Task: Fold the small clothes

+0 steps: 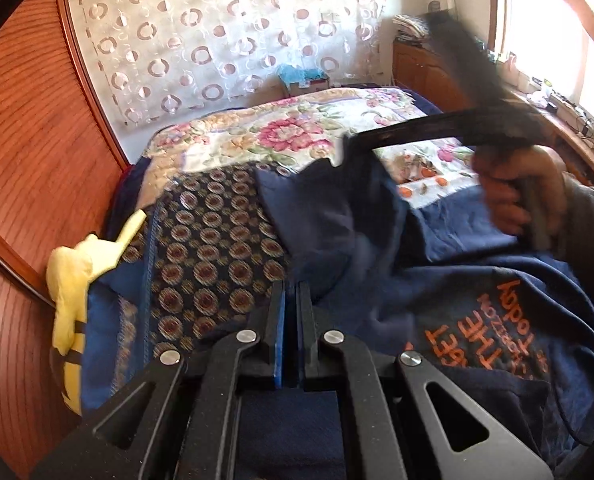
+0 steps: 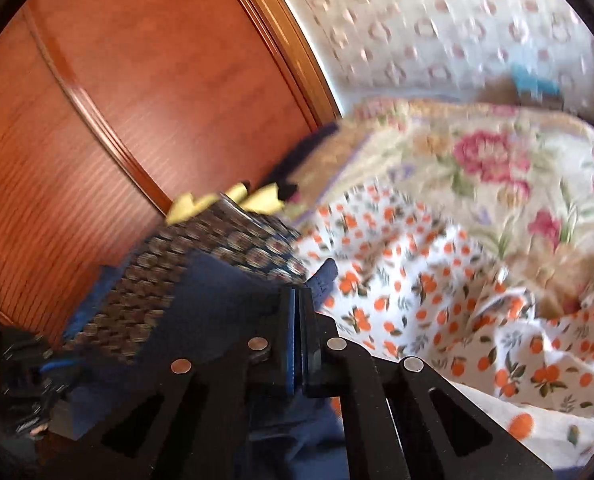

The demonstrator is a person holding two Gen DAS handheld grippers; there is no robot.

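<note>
A navy blue T-shirt [image 1: 437, 280] with orange lettering lies rumpled on the bed. My left gripper [image 1: 291, 292] is shut, its jaws pressed together over the shirt's near left part; whether cloth is pinched between them does not show. My right gripper [image 1: 347, 148] appears in the left wrist view, held by a hand, lifting a fold of the shirt above the bed. In the right wrist view the right gripper [image 2: 298, 300] is shut on a navy edge of the shirt [image 2: 323, 280], which sticks out past the tips.
A dark patterned cloth [image 1: 217, 248] lies left of the shirt. A white cloth with orange fruit print [image 2: 437, 300] and a floral bedspread [image 1: 281, 132] cover the bed. A yellow plush toy [image 1: 73, 280] sits by the wooden wardrobe [image 1: 37, 140]. A cluttered desk [image 1: 557, 104] stands at right.
</note>
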